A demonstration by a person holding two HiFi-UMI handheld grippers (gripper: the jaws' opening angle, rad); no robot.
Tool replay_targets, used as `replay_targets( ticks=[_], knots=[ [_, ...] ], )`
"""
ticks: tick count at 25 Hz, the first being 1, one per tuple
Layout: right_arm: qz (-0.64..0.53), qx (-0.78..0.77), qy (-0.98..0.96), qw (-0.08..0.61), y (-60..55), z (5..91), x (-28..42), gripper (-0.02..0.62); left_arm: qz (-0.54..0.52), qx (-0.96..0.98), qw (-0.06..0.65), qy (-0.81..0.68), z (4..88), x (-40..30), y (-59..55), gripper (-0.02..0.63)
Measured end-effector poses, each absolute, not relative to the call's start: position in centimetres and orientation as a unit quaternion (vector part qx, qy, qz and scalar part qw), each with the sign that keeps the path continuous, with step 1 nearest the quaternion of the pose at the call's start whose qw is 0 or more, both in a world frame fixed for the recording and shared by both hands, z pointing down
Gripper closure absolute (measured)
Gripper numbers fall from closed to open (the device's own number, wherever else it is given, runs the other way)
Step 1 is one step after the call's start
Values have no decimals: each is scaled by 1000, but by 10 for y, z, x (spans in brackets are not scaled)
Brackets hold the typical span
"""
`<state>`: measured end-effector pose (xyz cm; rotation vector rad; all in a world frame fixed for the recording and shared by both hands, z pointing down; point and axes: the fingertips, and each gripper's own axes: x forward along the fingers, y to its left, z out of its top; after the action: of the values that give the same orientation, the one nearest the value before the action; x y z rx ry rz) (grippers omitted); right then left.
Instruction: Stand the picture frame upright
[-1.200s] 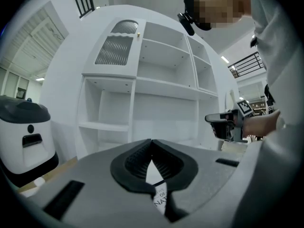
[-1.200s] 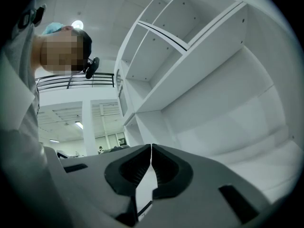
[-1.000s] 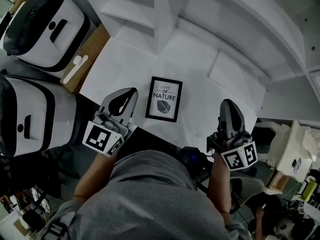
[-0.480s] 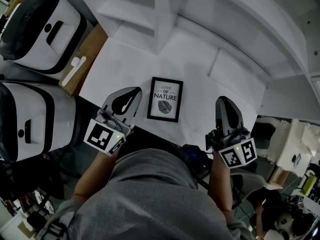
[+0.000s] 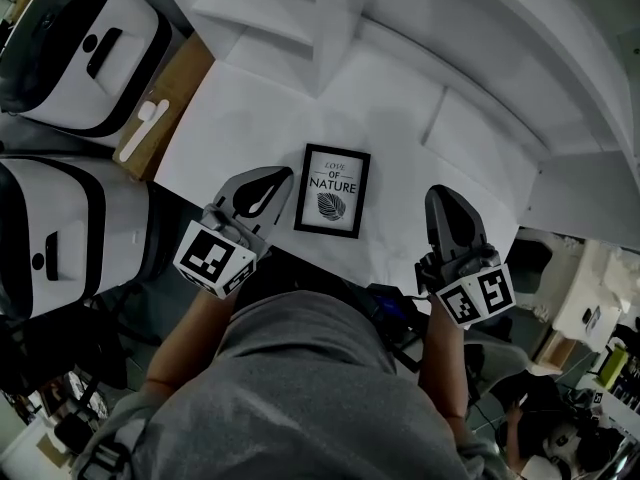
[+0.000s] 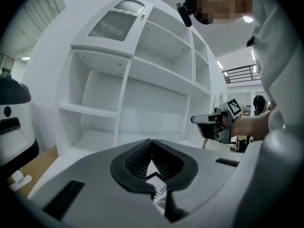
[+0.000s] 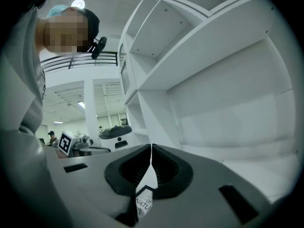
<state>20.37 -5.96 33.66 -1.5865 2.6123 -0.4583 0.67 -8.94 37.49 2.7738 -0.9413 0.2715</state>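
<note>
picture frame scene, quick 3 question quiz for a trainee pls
1. True or false: the picture frame lies flat on the white table with its print facing up.
2. Where is the frame? A) between the left tool and the right tool; B) on a shelf; C) clamped in the right tool.
3. Fill in: the jaws of both tools are ____, with nothing held.

Key: 1 true; 2 A; 3 shut.
</note>
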Motion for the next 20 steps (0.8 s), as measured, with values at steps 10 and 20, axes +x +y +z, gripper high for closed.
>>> replay_targets(
  ticks=[10,20],
  knots=[
    [-225,-482,847,-14,-69,392,204,568,119,931,114,-326,404,0,-99,598],
    [-263,-454,849,-66,-77,447,193,566,163,920,134,-329,439,-7,-100,598]
  ],
)
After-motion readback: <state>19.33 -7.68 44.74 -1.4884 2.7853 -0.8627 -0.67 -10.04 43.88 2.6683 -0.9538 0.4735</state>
